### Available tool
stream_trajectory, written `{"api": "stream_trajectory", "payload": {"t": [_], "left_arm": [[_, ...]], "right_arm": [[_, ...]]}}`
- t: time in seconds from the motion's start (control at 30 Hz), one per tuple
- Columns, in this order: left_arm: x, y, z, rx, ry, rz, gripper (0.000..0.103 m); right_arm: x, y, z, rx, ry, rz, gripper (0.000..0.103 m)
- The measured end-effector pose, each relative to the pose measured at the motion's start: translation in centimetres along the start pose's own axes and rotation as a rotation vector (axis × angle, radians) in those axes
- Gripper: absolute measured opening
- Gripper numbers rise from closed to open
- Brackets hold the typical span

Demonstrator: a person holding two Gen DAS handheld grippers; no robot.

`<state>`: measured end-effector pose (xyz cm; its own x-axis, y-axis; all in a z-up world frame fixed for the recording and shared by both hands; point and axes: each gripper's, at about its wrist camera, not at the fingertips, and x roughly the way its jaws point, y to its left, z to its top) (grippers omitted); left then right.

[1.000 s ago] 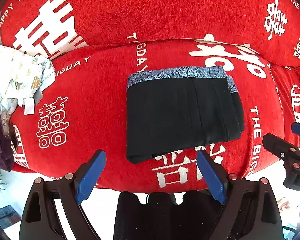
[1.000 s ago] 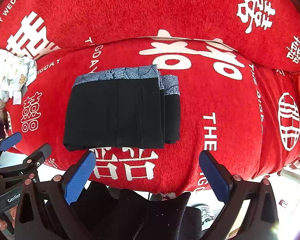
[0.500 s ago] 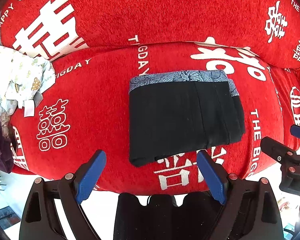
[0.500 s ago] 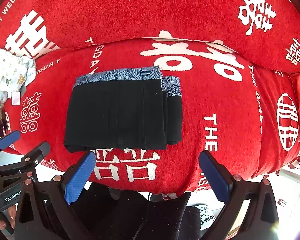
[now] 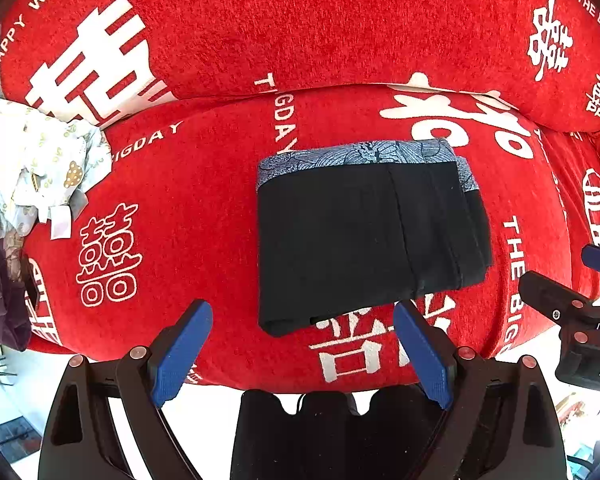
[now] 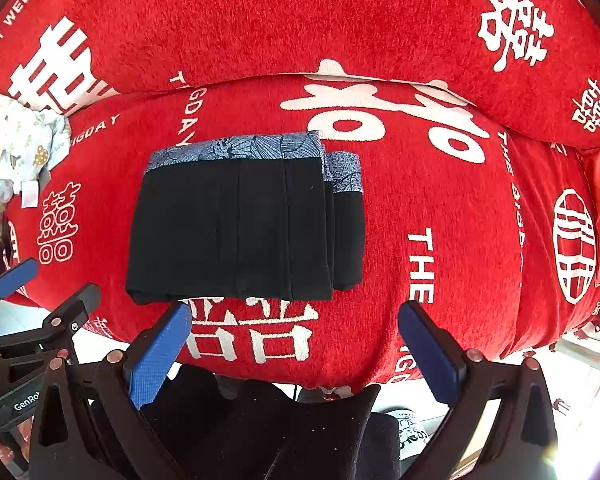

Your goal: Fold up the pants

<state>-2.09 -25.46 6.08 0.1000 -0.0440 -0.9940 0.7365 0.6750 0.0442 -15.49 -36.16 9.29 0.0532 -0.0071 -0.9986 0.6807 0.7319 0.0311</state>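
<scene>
The black pants point(image 5: 364, 236) lie folded into a compact rectangle on the seat of the red sofa point(image 5: 188, 200), patterned blue waistband point(image 5: 356, 158) toward twelve o'clock, one narrow layer poking out along the three o'clock edge. Both the left tool point(image 5: 300, 344) and the right tool point(image 6: 296, 344) hang just off the six o'clock edge, blue fingers spread wide and holding nothing. To my eye the folding looks about finished; what's left is tucking that stray strip in, or one last fold.

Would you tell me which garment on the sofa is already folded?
The black pants with the blue waistband, a flat rectangle; the pale clothes lie crumpled.
</scene>
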Motion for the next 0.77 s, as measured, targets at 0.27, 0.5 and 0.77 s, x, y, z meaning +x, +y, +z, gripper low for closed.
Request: {"api": "stream_trajectory", "payload": {"t": [0.27,0.5,0.77], "left_arm": [[0.1,-0.01,0.15,0.0,0.002,-0.004,0.093],[0.25,0.15,0.3,-0.001,0.002,-0.01,0.093],[0.02,0.21,0.36,0.0,-0.036,-0.028,0.093]], "right_arm": [[0.06,-0.23,-0.13,0.009,-0.002,-0.006,0.103],[0.04,-0.03,-0.07,0.01,-0.002,-0.013,0.103],[0.17,0.25,0.24,0.005,0.004,-0.023,0.103]]}}
